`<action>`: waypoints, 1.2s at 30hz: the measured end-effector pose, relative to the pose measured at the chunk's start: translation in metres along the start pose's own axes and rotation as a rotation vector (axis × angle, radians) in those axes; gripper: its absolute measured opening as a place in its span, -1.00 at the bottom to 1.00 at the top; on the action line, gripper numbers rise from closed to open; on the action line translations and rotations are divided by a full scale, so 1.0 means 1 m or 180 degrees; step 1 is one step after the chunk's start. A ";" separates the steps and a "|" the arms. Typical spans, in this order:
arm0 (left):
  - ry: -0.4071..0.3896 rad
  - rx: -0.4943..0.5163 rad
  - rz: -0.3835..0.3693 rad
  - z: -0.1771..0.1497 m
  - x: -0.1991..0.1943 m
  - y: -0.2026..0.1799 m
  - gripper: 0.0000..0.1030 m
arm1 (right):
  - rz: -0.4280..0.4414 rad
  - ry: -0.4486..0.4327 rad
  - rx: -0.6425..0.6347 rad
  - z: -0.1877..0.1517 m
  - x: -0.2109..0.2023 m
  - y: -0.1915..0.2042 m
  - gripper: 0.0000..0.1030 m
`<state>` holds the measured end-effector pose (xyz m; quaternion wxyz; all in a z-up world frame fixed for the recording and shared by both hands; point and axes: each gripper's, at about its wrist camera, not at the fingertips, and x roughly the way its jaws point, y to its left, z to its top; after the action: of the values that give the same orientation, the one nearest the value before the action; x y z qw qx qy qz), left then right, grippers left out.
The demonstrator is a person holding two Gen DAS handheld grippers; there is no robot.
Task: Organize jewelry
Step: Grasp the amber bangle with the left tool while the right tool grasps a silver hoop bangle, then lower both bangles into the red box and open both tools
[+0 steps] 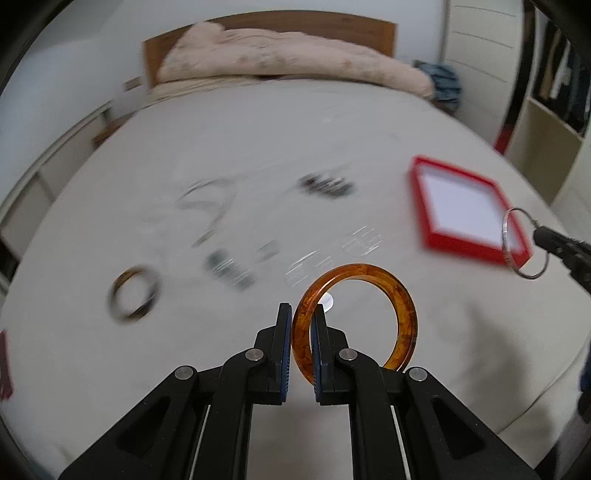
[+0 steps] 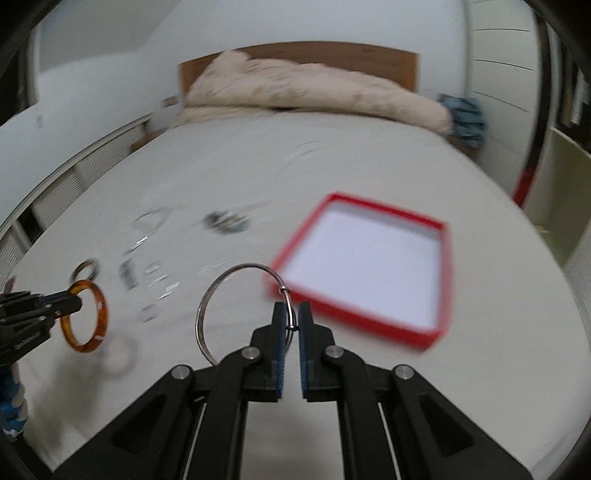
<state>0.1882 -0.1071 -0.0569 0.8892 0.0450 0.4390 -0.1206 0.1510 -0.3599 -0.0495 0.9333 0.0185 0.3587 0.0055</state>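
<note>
My left gripper is shut on an amber bangle, held above the bed; it also shows in the right wrist view. My right gripper is shut on a thin silver bangle, seen too in the left wrist view, held just left of the open red box with a white lining. The box also shows in the left wrist view. A dark tortoiseshell bangle, chains and small dark pieces lie blurred on the white sheet.
A pink duvet is heaped at the wooden headboard. Shelves stand to the right of the bed. A white wall runs along the left side.
</note>
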 end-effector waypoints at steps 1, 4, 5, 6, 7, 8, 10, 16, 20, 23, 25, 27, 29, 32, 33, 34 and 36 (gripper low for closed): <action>-0.0023 0.0035 -0.0076 0.013 0.006 -0.014 -0.82 | -0.0055 -0.0021 0.0043 0.007 0.003 -0.017 -0.89; -0.0085 0.0154 -0.0211 0.046 0.027 -0.059 -0.82 | -0.0152 -0.0036 0.0125 0.022 0.017 -0.053 -0.89; -0.0079 0.0186 -0.0255 0.058 0.038 -0.074 -0.81 | -0.0181 -0.0030 0.0138 0.027 0.025 -0.065 -0.89; -0.0059 0.0219 -0.0319 0.069 0.050 -0.089 -0.81 | -0.0197 -0.0013 0.0147 0.031 0.035 -0.076 -0.89; -0.0039 0.0273 -0.0369 0.079 0.063 -0.105 -0.81 | -0.0194 0.0013 0.0147 0.034 0.043 -0.082 -0.89; -0.0025 0.0311 -0.0374 0.086 0.074 -0.116 -0.81 | -0.0182 0.0056 0.0140 0.036 0.054 -0.088 -0.89; 0.0037 0.0379 -0.0383 0.096 0.098 -0.138 -0.82 | -0.0172 0.0151 0.0098 0.036 0.078 -0.097 -0.89; 0.0375 0.0474 -0.0323 0.108 0.172 -0.177 -0.82 | -0.0164 0.0473 -0.0066 0.019 0.126 -0.111 -0.89; 0.0589 0.0515 -0.0112 0.095 0.198 -0.183 -0.82 | -0.0207 0.0616 -0.0199 0.009 0.138 -0.112 -0.89; 0.0632 0.0582 -0.0006 0.090 0.198 -0.190 -0.79 | -0.0251 0.0658 -0.0394 0.008 0.138 -0.111 -0.87; 0.0740 0.0465 0.0076 0.087 0.196 -0.188 -0.76 | -0.0286 0.0741 -0.0523 0.008 0.142 -0.111 -0.87; 0.0838 0.0335 0.0114 0.081 0.190 -0.187 -0.74 | -0.0291 0.0760 -0.0553 0.008 0.141 -0.114 -0.87; 0.0926 0.0205 0.0146 0.072 0.185 -0.186 -0.73 | -0.0192 0.0811 -0.0562 0.010 0.141 -0.117 -0.87; 0.1027 0.0013 0.0169 0.056 0.175 -0.185 -0.73 | -0.0186 0.0873 -0.0720 0.011 0.139 -0.108 -0.87; 0.1084 -0.0078 0.0141 0.050 0.170 -0.183 -0.73 | -0.0161 0.0884 -0.0736 0.011 0.137 -0.106 -0.87; 0.1127 -0.0126 0.0121 0.044 0.165 -0.182 -0.74 | -0.0130 0.0881 -0.0722 0.010 0.136 -0.105 -0.85; 0.1124 -0.0116 0.0124 0.035 0.158 -0.183 -0.70 | -0.0056 0.0821 -0.0643 0.009 0.127 -0.104 -0.74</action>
<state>0.2616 -0.3180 -0.1560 0.8012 0.0579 0.5895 -0.0855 0.2516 -0.4610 -0.1317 0.8766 -0.0794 0.4733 0.0357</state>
